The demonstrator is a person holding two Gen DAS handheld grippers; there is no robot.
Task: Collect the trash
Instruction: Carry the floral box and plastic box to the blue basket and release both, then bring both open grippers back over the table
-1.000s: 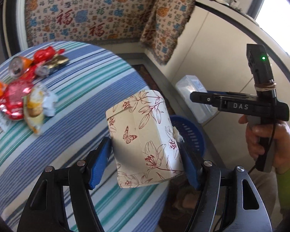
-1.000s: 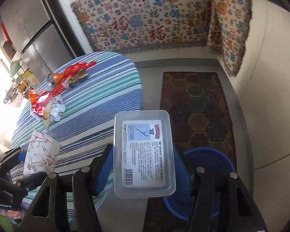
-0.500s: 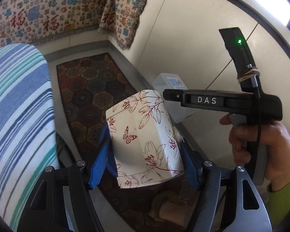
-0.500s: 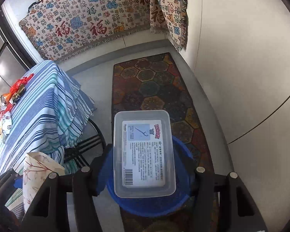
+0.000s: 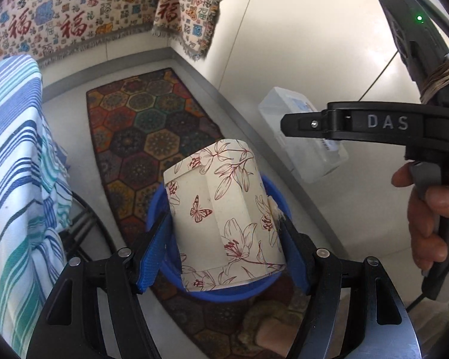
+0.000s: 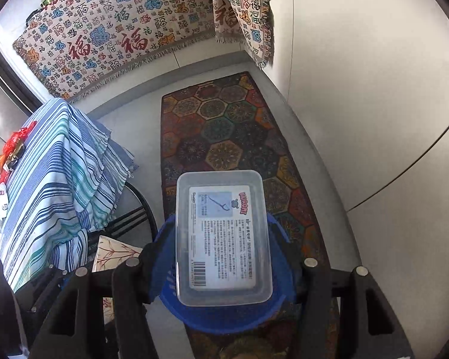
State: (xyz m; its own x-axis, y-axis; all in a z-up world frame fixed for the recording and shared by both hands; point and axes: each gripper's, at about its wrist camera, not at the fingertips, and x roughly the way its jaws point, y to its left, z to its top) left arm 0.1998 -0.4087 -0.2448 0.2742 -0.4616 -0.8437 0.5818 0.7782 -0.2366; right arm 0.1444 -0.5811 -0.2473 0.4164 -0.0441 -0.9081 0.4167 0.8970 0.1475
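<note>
Left wrist view: the left hand-held gripper (image 5: 224,236) clamps its blue ribbed pads on both sides of a soft tissue pack (image 5: 224,209), cream paper printed with red lilies and a butterfly. The pack hangs directly above a round blue plastic basket (image 5: 212,294) standing on a rug (image 5: 152,125) of coloured hexagons. Only this view shows the person's right hand (image 5: 431,218) wrapped round a black handle lettered DAS, and the clear box (image 5: 302,140) seen from its side.

Right wrist view: the right hand-held gripper (image 6: 223,257) stands about half open, its fingers pressed on the long sides of a clear plastic box (image 6: 223,239), rectangular with rounded corners and a printed label with a barcode. The box hovers over the same basket (image 6: 224,317), whose wall is perforated. Only this view shows wrappers (image 6: 3,161), red and shiny, lying on the desk under a striped blue, teal and white tablecloth (image 6: 60,173), well apart from the basket.
</note>
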